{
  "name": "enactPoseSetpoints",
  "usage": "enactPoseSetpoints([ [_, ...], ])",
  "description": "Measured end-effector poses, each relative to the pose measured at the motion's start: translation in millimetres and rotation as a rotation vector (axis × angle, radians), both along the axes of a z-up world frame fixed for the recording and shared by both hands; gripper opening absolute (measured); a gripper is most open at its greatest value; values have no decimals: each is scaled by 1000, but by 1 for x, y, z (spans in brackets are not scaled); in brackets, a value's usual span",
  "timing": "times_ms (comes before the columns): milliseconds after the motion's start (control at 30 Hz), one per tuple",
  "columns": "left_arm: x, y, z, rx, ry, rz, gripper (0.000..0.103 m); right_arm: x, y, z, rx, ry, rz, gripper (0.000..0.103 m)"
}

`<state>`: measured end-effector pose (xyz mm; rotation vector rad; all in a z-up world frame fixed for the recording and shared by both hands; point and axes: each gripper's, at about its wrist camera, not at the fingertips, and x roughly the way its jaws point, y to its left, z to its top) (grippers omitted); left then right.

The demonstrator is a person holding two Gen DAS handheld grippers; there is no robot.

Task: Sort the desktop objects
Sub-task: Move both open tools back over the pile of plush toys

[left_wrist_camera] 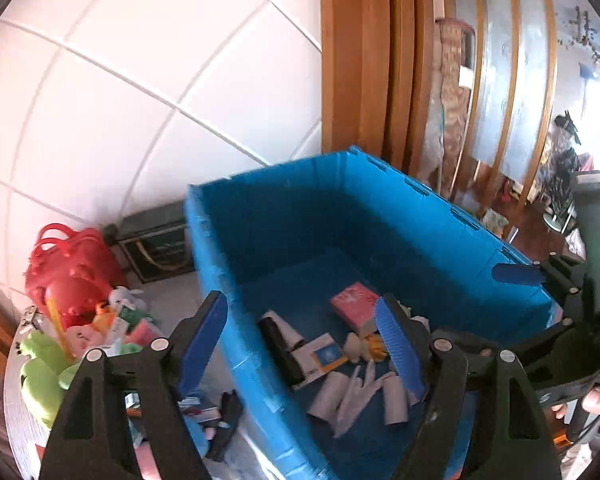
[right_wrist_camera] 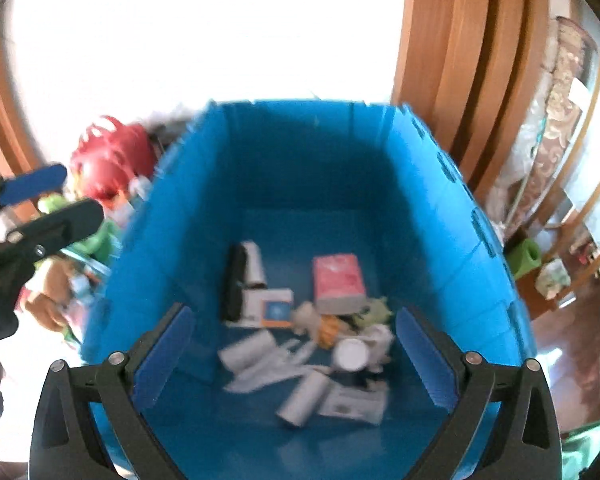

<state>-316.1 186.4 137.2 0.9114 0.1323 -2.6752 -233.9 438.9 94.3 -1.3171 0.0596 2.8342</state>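
- Right gripper [right_wrist_camera: 296, 356] is spread wide with nothing between the fingers, hanging over the open top of the blue crate [right_wrist_camera: 300, 152]. Looks to me like a drop-off moment: something goes in, the hand is empty.
- Straight ahead of those fingers, down on the crate floor, is the sorted pile: a white round-lidded jar [right_wrist_camera: 352, 354] nearly centred between the tips, a grey-white roll [right_wrist_camera: 302, 400] closer in, a pink box [right_wrist_camera: 338, 282] further out, and a black bar [right_wrist_camera: 234, 284] off towards the left finger. The view is blurry, so finer detail is a guess.
- Left gripper [left_wrist_camera: 304, 344] is also gaping and empty. Its right finger sits over the crate interior and its left finger hangs outside the crate's left wall.
- Out past the left finger, on the table outside the crate, is the unsorted clutter: a green plush toy [left_wrist_camera: 40, 376], a red basket [left_wrist_camera: 70, 268] beyond it, and small packets and bits I can't name.
- So my read: the crate is partly filled and plenty is left on the desktop.
- Next move probably calls for swinging one open gripper out over the crate wall to that pile, dropping the fingers around one item, and clearing the rim on the way back.
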Motion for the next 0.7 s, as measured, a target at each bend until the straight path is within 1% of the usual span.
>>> enactPoseSetpoints([
  [33, 14, -4, -2, -7, 15, 9, 76, 9, -12, 4, -9, 36, -7, 103],
  [100, 39, -13, -7, -26, 32, 32, 76, 22, -29, 9, -18, 82, -14, 103],
  [133, 55, -19, -13, -41, 41, 59, 76, 31, -43, 11, -32, 116, -14, 103],
  [233, 92, -39, -31, -67, 48, 126, 76, 46, -77, 10, -57, 180, -3, 103],
  [300, 114, -52, -44, -78, 55, 170, 76, 52, -98, 6, -81, 208, 10, 103],
  [400, 150, -77, -69, -122, 40, 279, 77, 54, -129, -3, -124, 236, 34, 103],
  [467, 170, -95, -85, -138, 22, 340, 77, 53, -152, -11, -126, 253, 49, 103],
  [500, 180, -106, -94, -133, 9, 364, 77, 53, -164, -14, -121, 256, 60, 103],
  [567, 203, -132, -113, -88, -25, 403, 77, 51, -192, -27, -103, 248, 103, 103],
  [667, 232, -159, -140, -27, -56, 442, 77, 44, -225, -49, -83, 212, 149, 103],
  [700, 241, -167, -148, -17, -69, 455, 77, 41, -234, -57, -80, 200, 156, 103],
])
